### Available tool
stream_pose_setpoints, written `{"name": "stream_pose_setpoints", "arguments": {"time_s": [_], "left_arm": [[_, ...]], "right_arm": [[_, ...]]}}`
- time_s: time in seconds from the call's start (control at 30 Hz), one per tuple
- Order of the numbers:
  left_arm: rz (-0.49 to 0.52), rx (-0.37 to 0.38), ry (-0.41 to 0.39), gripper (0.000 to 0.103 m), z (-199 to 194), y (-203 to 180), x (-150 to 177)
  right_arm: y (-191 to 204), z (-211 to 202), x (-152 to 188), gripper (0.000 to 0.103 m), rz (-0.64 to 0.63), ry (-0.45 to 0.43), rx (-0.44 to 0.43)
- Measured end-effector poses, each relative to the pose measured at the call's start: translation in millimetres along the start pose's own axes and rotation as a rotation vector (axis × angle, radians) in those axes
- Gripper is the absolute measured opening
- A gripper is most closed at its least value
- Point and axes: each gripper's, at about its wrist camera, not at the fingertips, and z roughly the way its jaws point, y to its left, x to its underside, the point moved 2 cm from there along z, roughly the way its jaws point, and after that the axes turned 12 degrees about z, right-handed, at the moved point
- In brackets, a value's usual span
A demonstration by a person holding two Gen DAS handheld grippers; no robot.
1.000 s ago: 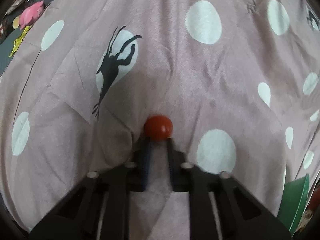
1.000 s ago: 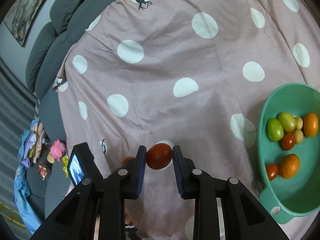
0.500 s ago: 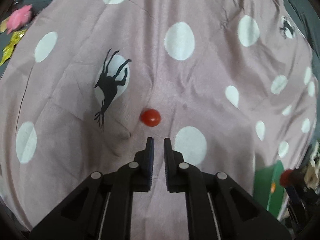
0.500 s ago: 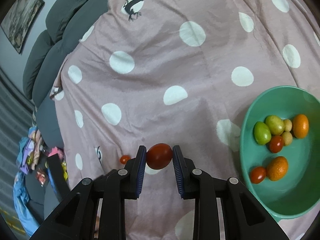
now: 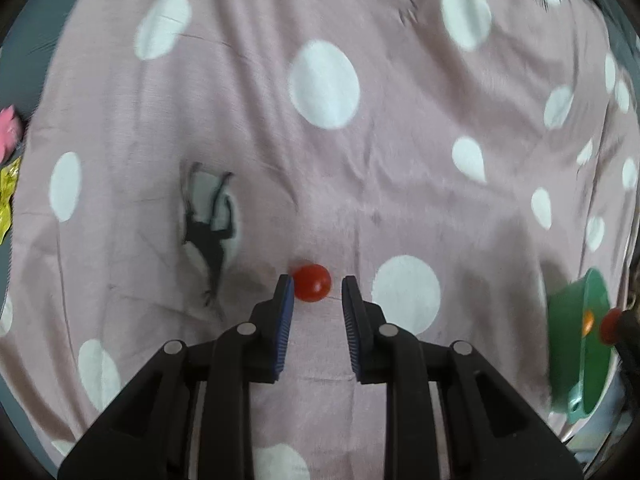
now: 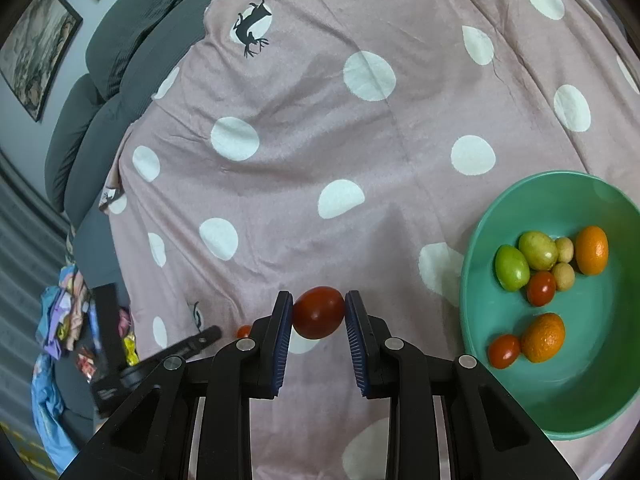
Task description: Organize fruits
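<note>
A small red cherry tomato (image 5: 311, 282) lies on the pink polka-dot cloth (image 5: 360, 184). My left gripper (image 5: 316, 286) is open, its tips on either side of that tomato, which sits close to the left fingertip. My right gripper (image 6: 319, 304) is shut on a larger dark red tomato (image 6: 319, 312) and holds it above the cloth, left of the green bowl (image 6: 600, 396). The bowl holds oranges, tomatoes, green fruits and small tan fruits. The bowl also shows in the left wrist view (image 5: 570, 320) at the right edge.
The small tomato (image 6: 242, 331) and the left gripper body (image 6: 120, 360) show at the lower left of the right wrist view. A grey sofa back (image 6: 120, 40) and framed pictures lie beyond the cloth. Colourful clutter (image 6: 60, 320) lies at the left edge.
My left gripper has opened and come back around the small tomato after backing away from it. My right gripper, still holding the large tomato, has moved closer to the green bowl.
</note>
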Motion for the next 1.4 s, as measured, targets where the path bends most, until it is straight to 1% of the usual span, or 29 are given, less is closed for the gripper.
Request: {"name": "stream_pose_setpoints", "arguments": {"time_s": [0.1, 0.27, 0.37, 0.43, 0.57, 0.7, 0.77, 0.87, 1.0, 1.13, 1.27, 1.4], "left_arm": [[0.024, -0.038, 0.028, 0.023, 17, -6, 0], [0.045, -0.076, 0.063, 0.023, 36, -12, -2], [0.054, -0.119, 0.072, 0.026, 46, -14, -2], [0.066, -0.119, 0.055, 0.027, 49, -18, -4], [0.043, -0.101, 0.047, 0.027, 58, -19, -7], [0.049, -0.114, 0.020, 0.026, 60, -26, -4], [0.061, -0.104, -0.003, 0.026, 53, -35, -1], [0.096, -0.085, -0.070, 0.026, 24, -46, 0], [0.183, -0.040, -0.166, 0.026, -14, -82, 3], [0.261, 0.017, -0.253, 0.027, -49, -122, 8], [0.323, 0.097, -0.298, 0.027, -70, -157, 11], [0.399, 0.149, -0.335, 0.028, -85, -197, 16]], "right_arm": [[1, 0, 0, 0.029, -0.007, -0.001, 0.005], [1, 0, 1, 0.029, -0.011, -0.006, 0.010], [1, 0, 1, 0.029, -0.014, -0.007, 0.009], [2, 0, 2, 0.029, -0.020, -0.008, 0.011], [3, 0, 1, 0.029, -0.024, -0.006, 0.012], [1, -2, 0, 0.029, -0.027, -0.015, 0.023], [1, -4, -1, 0.029, -0.029, -0.025, 0.030], [-1, -9, -3, 0.029, -0.028, -0.042, 0.038], [-7, -20, -9, 0.029, -0.025, -0.085, 0.064], [-23, -39, -16, 0.029, 0.000, -0.149, 0.105], [-42, -55, -25, 0.029, 0.034, -0.199, 0.152], [-66, -71, -31, 0.029, 0.083, -0.248, 0.205]]}}
